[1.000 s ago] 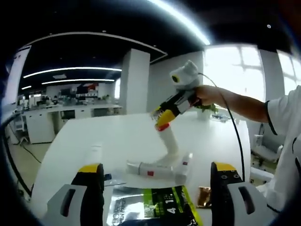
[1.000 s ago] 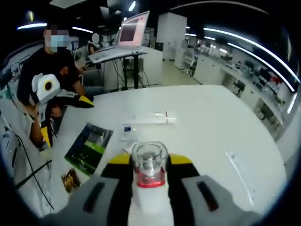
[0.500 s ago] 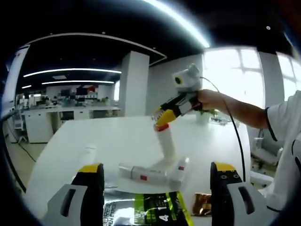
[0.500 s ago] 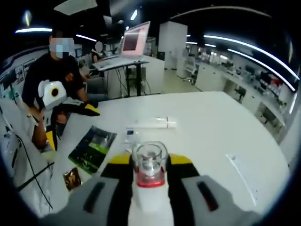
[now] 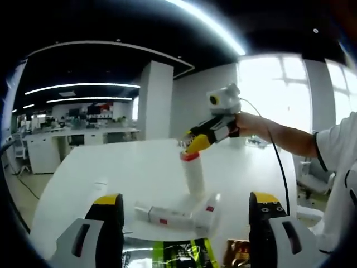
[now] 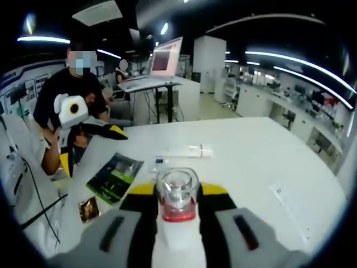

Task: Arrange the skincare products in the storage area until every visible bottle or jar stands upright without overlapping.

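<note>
Yellow-tipped grey tool (image 5: pixel 177 234), white sleeve (image 5: pixel 341 145)

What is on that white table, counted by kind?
Bottle, gripped by the right hand-held gripper: 1
Lying white tubes: 2
Green packet: 1
Brown sachet: 1
Pale unclear item: 1
Total: 6

Open office (strip-lit), white pillar (image 5: pixel 154 100), bright windows (image 5: pixel 279 86).
</note>
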The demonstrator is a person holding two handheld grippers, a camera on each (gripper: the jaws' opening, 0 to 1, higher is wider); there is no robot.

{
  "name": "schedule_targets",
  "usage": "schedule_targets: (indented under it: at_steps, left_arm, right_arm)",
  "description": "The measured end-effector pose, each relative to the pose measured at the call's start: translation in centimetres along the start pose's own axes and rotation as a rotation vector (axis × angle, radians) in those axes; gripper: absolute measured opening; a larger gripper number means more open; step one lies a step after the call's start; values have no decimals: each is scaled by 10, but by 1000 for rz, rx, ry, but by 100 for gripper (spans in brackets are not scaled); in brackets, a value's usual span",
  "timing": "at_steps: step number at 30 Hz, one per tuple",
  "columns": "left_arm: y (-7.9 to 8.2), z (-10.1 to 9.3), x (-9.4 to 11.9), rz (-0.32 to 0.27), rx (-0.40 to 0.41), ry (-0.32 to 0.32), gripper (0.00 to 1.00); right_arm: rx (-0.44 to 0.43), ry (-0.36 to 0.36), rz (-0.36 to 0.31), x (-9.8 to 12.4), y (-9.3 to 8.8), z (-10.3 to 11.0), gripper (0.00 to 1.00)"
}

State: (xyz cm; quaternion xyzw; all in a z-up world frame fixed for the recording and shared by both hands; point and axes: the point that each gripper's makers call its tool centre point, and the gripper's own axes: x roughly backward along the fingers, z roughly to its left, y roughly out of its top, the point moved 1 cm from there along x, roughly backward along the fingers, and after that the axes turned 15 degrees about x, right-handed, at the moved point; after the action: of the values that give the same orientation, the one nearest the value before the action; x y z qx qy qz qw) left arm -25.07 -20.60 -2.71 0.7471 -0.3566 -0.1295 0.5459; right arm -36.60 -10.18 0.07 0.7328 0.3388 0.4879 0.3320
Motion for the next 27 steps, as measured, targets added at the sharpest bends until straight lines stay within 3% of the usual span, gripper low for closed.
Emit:
schedule_targets:
  at_steps: [12,27]
  left_arm:
    - [-1,-8,-30,43,-4,-24,95]
    - [-4,-16,-60,87,-11,-42,92]
  right_arm:
    - [-25,19,-71,12,-5,-6,27]
    - [12,82,-147,21,-9,-1,27]
